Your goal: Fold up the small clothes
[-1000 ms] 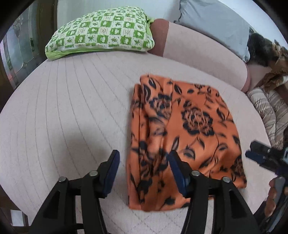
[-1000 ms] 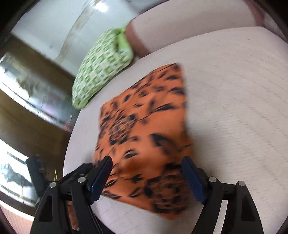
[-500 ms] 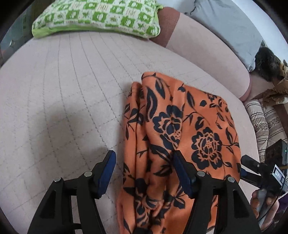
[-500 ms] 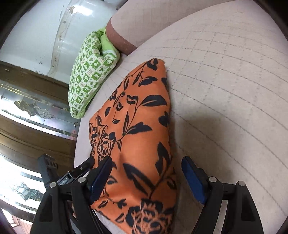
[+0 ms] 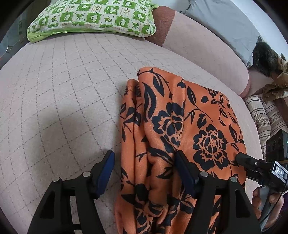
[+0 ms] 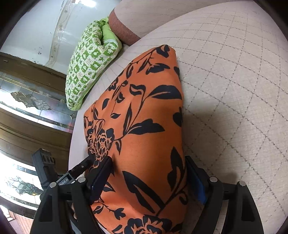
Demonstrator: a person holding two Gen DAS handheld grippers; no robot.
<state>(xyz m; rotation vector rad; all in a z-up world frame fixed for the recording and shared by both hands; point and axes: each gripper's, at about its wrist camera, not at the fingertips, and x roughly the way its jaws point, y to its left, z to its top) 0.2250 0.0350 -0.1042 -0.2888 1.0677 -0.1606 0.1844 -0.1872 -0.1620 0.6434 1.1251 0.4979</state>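
An orange cloth with a black flower print (image 5: 180, 129) lies folded on the pale quilted mattress (image 5: 63, 93). My left gripper (image 5: 144, 162) hangs low over its near left part, jaws opening. One finger stands over the bare mattress, the other over the print, and the cloth's left folds lie between them without being pinched. My right gripper (image 6: 148, 177) straddles the near right end of the cloth (image 6: 144, 117), open, the fabric bulging between its pads. Each gripper shows at the edge of the other's view, the right gripper (image 5: 252, 165) and the left gripper (image 6: 79, 169).
A green checked pillow (image 5: 93, 16) lies at the head of the mattress beside a brown bolster (image 5: 162, 23). A grey pillow (image 5: 225, 23) and striped fabric (image 5: 261, 115) sit to the right. A wooden door with glass panes (image 6: 27, 108) stands past the mattress's edge.
Both grippers have come down and in over the cloth, which now fills more of each view. The left jaws stand a little wider.
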